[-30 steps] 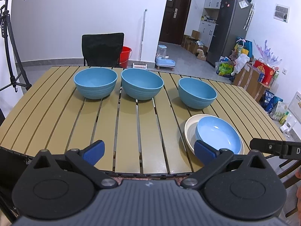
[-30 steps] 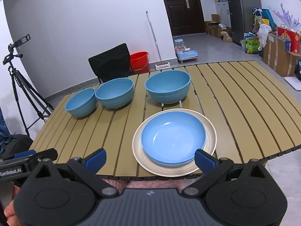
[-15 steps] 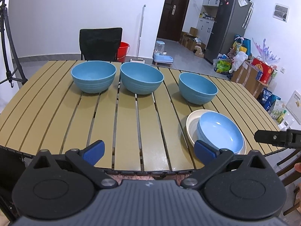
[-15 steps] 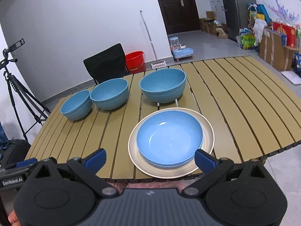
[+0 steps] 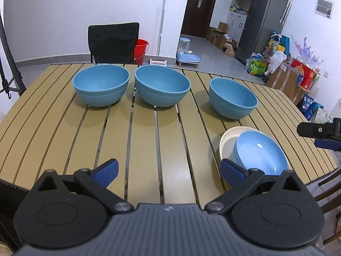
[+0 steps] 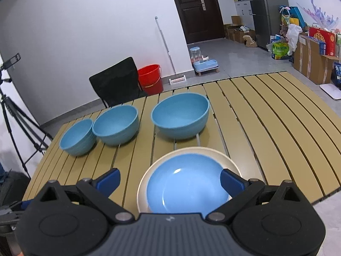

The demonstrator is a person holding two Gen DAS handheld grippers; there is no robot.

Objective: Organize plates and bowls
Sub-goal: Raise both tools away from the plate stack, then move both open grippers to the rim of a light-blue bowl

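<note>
Right tongs (image 6: 169, 180) are held open and empty, jaws spread either side of the blue plate (image 6: 187, 188), which is stacked on the cream plate (image 6: 231, 162) at the near edge of the surface (image 6: 277, 128). Left tongs (image 5: 168, 169), also open and empty, are seen well to its left. Three bowls (image 6: 180, 114) are lined up beyond.

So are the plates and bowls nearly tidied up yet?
Only partly. Done: the blue plate already sits on the cream plate near the table edge. In hand: nothing; the left gripper and right gripper are both open and empty, the right one hovering at the plates. Left: the three bowls stand apart in a row, not stacked.
</note>
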